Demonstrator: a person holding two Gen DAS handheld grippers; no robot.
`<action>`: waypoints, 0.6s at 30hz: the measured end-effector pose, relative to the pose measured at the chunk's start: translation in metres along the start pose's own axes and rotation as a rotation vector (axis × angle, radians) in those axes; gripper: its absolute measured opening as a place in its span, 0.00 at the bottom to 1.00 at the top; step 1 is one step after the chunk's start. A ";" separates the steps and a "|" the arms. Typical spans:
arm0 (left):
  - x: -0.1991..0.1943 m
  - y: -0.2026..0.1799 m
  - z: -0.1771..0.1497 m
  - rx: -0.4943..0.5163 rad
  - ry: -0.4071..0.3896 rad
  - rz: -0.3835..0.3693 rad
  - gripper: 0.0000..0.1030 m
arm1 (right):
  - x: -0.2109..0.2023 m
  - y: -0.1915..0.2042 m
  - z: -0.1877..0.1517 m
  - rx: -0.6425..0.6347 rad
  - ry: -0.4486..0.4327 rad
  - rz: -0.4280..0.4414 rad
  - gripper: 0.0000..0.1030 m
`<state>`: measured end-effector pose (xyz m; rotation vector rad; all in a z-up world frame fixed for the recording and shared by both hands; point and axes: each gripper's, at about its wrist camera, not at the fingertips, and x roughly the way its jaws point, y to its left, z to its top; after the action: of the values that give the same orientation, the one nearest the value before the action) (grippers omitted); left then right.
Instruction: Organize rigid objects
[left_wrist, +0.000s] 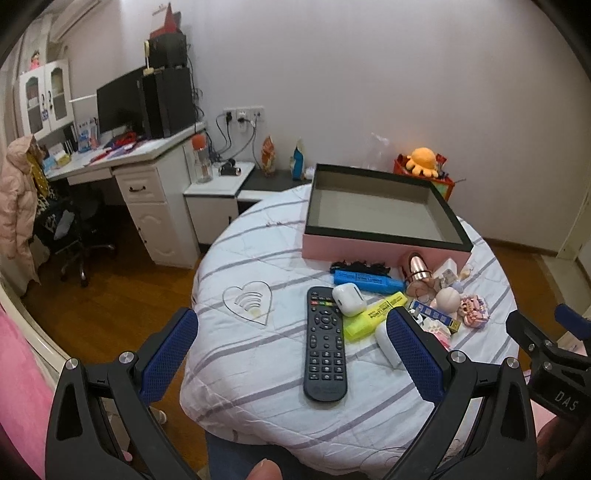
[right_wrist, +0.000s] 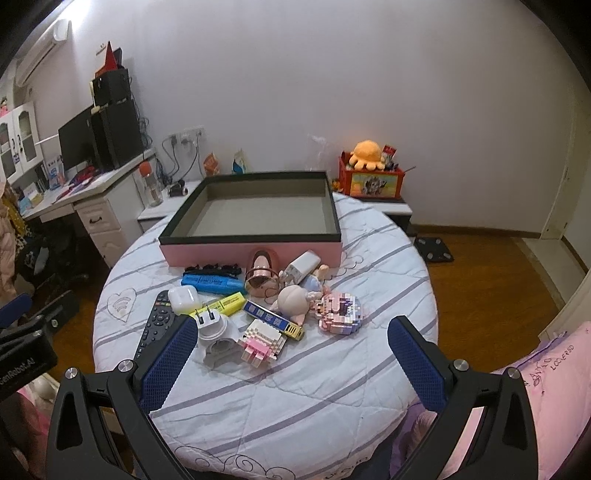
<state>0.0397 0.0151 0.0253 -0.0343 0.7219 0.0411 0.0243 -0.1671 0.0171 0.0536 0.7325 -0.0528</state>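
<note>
A pink box with a black rim (left_wrist: 384, 254) (right_wrist: 255, 253) stands empty at the far side of the round table. In front of it lies a heap: a black remote (left_wrist: 325, 343) (right_wrist: 155, 325), white earbud case (left_wrist: 349, 299) (right_wrist: 183, 300), blue highlighter (left_wrist: 369, 280) (right_wrist: 212, 283), yellow highlighter (left_wrist: 373, 315) (right_wrist: 225, 307), white plug adapter (right_wrist: 214, 332), rose-gold cylinder (right_wrist: 260, 275), a doll (right_wrist: 293, 301) and pink block figures (right_wrist: 340, 310). My left gripper (left_wrist: 291, 354) is open above the remote. My right gripper (right_wrist: 291, 362) is open over bare cloth near the heap.
The table wears a white striped cloth (left_wrist: 258, 398) (right_wrist: 295, 398) with a heart patch (left_wrist: 249, 302). A desk with a monitor (left_wrist: 122, 107) stands at the left, an orange plush on a red box (right_wrist: 369, 173) behind. Wooden floor surrounds the table.
</note>
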 end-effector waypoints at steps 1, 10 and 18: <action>0.001 -0.002 0.001 -0.002 0.002 0.005 1.00 | 0.001 -0.001 0.001 0.004 0.004 0.006 1.00; 0.009 -0.016 0.004 -0.017 0.022 0.070 1.00 | 0.026 -0.023 0.010 0.016 0.059 0.103 1.00; 0.033 -0.019 -0.015 -0.023 0.088 0.086 1.00 | 0.055 -0.039 0.004 -0.017 0.142 0.146 1.00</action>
<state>0.0554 -0.0042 -0.0070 -0.0275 0.8105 0.1308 0.0655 -0.2075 -0.0179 0.0949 0.8686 0.0975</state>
